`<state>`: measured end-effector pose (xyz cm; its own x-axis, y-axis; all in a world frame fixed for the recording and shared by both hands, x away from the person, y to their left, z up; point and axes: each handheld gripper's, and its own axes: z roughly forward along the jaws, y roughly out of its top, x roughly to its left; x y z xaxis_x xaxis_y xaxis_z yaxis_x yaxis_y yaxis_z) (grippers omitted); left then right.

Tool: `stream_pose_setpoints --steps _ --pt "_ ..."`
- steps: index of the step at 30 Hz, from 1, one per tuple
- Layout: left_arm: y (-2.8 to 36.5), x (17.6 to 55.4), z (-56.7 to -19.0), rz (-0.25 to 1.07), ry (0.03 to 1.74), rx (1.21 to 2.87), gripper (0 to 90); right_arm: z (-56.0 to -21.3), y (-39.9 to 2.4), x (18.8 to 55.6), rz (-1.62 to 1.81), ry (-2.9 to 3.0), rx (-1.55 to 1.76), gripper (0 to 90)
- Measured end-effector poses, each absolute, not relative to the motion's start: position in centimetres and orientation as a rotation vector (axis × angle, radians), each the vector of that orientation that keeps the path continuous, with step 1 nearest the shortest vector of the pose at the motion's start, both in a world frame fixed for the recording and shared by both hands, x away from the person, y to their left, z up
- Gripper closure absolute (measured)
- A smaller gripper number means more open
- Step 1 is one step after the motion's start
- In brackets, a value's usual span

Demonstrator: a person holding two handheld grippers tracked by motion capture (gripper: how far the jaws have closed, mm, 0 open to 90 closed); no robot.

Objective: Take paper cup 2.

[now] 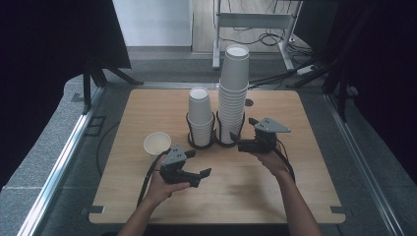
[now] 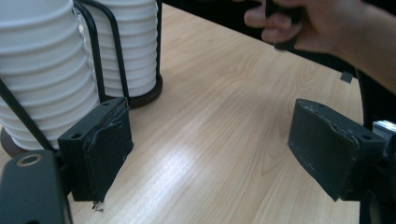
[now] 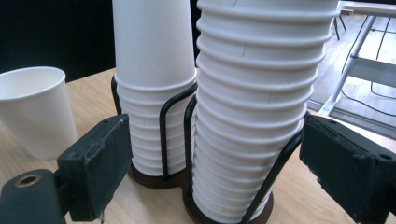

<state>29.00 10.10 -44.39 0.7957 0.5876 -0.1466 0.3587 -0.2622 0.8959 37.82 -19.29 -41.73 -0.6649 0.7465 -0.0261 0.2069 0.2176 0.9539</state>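
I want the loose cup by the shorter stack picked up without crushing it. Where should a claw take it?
Grip the single cup at its side wall, just below the rim. It stands upright, mouth up, apart from the stacks. Come level from the near side, closing gently.

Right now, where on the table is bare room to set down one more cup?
The table is bare along its near edge and right side, beyond the right gripper. The far left corner is free too. It is crowded around the two cup stacks, the single cup and the left gripper.
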Motion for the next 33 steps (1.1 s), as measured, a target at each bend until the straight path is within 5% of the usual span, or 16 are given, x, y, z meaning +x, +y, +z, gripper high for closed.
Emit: stream_pose_setpoints --steps 33 --pt "10.4 29.2 -45.0 0.261 0.747 1.907 14.0 -33.8 -16.7 44.0 1.487 1.941 0.917 0.0"
